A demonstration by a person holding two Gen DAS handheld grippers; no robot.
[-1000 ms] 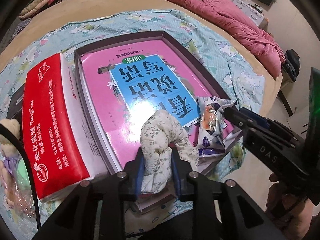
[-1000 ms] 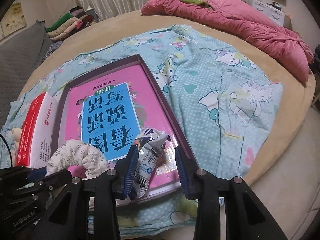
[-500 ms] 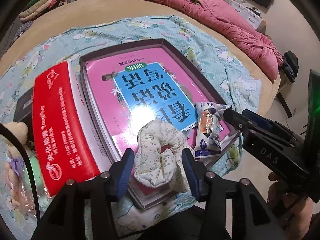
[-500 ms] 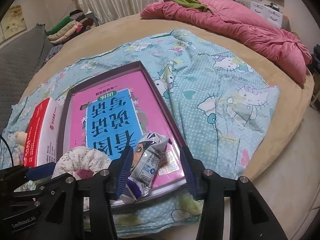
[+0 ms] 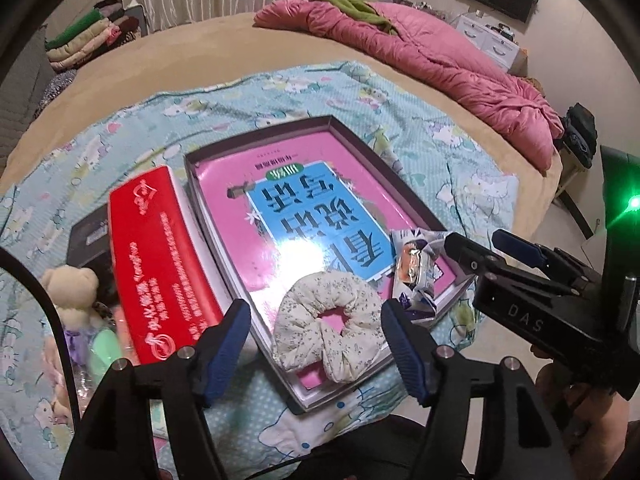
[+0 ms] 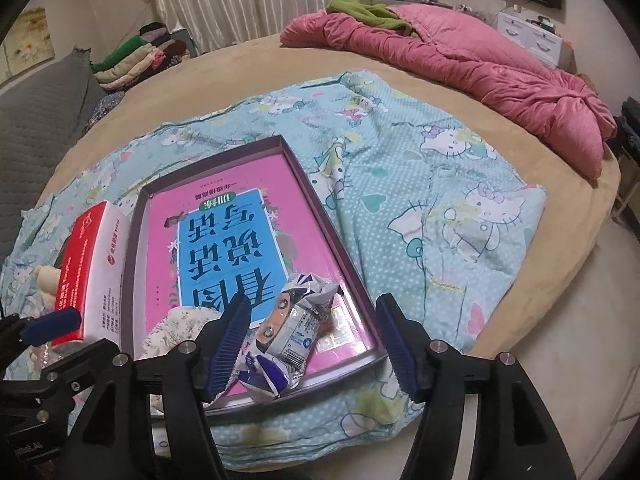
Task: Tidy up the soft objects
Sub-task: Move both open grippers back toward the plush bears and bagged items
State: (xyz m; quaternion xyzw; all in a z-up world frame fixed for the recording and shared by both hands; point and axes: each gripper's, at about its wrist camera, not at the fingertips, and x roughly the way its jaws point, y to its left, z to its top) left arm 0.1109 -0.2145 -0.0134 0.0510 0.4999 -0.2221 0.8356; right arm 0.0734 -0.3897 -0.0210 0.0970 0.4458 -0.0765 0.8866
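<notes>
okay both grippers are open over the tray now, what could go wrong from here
1. The floral scrunchie lies at the near rim of the tray, partly over it; a nudge from the left gripper could tip it onto the blanket.
2. The snack packet sits by the near rim too, between the right gripper jaws; its crinkled wrapper might catch on a pad when the gripper moves.

The bed is viewed from its near edge by both wrist cameras, tilted down and close above the tray [image 5: 404, 184]. The left view is set further left. Shared are the tray [image 6: 320, 208], scrunchie [image 5: 328, 320] and snack packet [image 6: 292, 328].
</notes>
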